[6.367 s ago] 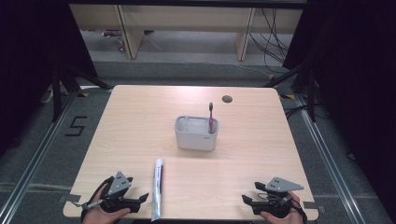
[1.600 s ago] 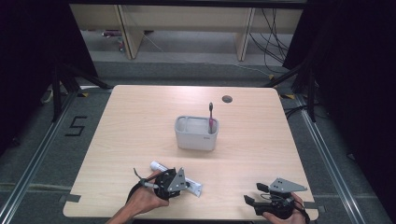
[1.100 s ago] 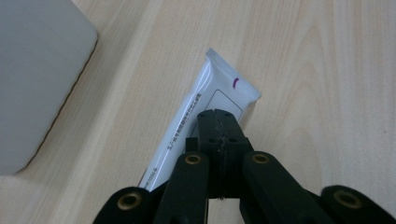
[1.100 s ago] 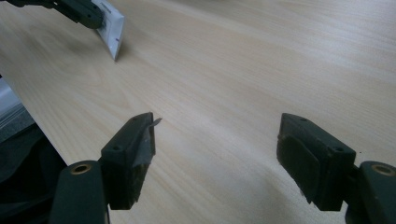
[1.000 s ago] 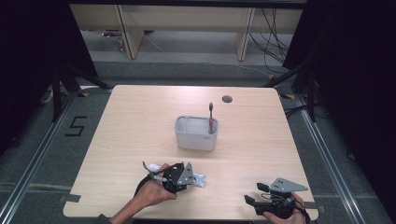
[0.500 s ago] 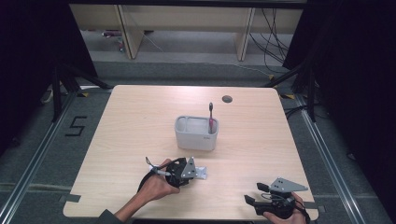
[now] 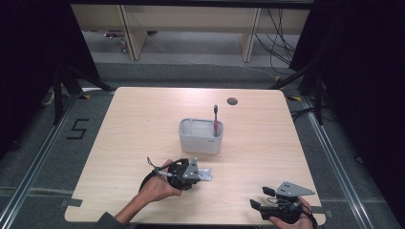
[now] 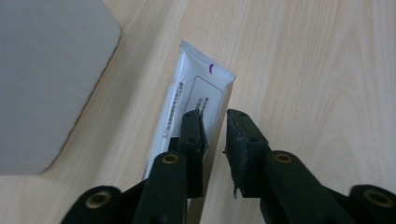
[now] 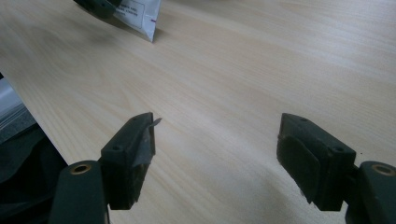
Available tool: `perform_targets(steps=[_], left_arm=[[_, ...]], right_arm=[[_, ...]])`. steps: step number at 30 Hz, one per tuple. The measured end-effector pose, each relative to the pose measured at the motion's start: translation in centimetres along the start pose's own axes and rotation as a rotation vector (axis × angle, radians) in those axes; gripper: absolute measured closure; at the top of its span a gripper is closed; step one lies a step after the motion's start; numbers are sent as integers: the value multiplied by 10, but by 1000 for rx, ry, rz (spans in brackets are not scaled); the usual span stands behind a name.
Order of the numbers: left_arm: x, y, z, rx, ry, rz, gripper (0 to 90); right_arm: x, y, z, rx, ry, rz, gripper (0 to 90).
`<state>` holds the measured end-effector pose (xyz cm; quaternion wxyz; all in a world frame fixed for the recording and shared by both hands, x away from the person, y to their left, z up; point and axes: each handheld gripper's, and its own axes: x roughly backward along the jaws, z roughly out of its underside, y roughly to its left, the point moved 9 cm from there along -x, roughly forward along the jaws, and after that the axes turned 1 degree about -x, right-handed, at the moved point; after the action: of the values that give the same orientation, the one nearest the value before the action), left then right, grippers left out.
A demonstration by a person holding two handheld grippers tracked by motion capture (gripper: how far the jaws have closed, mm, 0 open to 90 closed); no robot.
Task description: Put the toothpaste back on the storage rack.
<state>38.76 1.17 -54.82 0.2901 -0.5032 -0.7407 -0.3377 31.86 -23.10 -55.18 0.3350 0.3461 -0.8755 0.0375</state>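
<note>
A white toothpaste tube (image 7: 205, 174) (image 8: 201, 88) lies in front of the grey container (image 7: 200, 142), its flat crimped end pointing right. My left gripper (image 7: 197, 175) (image 8: 215, 123) is at the tube. Its jaws have just been opening, and the tube sits loosely between them with a gap at the right pad. The container holds an upright toothbrush (image 7: 216, 119) with a pink handle. My right gripper (image 7: 255, 206) (image 9: 217, 135) rests at the table's front right, open and with nothing between its jaws. The tube's end (image 9: 140, 14) shows far off in the right gripper view.
The container's grey wall (image 8: 46, 70) stands close on the left in the left gripper view. A round cable hole (image 7: 232, 101) sits near the table's far edge. Shelving and cables lie on the floor beyond the table.
The left hand took the tube from where it lay at the front and carried it right toward the container. Its jaws now stand slightly apart. The right gripper has kept still.
</note>
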Motion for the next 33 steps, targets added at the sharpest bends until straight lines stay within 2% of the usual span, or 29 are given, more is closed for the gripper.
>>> perform_targets(steps=[2,3,5,9,11,14,16,18,20,22,26,27,33], left_arm=[[7,3,3,-3,29,15,675],[11,5,5,-17,47,17,636],[18,10,8,-19,66,9,596],[30,21,17,6,94,-1,525],[33,25,20,13,106,-10,486],[35,32,26,44,124,-21,430],[35,35,30,45,142,-7,415],[34,37,33,49,149,-10,406],[33,38,35,45,164,-1,404],[31,37,37,41,178,6,403],[26,34,40,23,214,29,407],[25,34,40,16,222,30,409],[19,33,41,-7,250,45,427]], right_arm=[[0,1,0,-2,4,-5,288],[0,4,1,-32,13,-13,288],[-1,3,1,-21,7,-11,287],[-1,1,1,0,5,-7,287],[-1,1,1,5,9,-11,287],[-1,2,1,1,11,-11,287],[-2,2,1,1,8,-6,287],[-2,4,3,-19,25,-23,287],[-2,2,2,4,15,-9,287],[-2,3,2,-1,17,-14,287],[-2,4,2,-17,23,-23,287],[-2,3,2,1,16,-14,287],[-2,3,2,2,16,-13,287]])
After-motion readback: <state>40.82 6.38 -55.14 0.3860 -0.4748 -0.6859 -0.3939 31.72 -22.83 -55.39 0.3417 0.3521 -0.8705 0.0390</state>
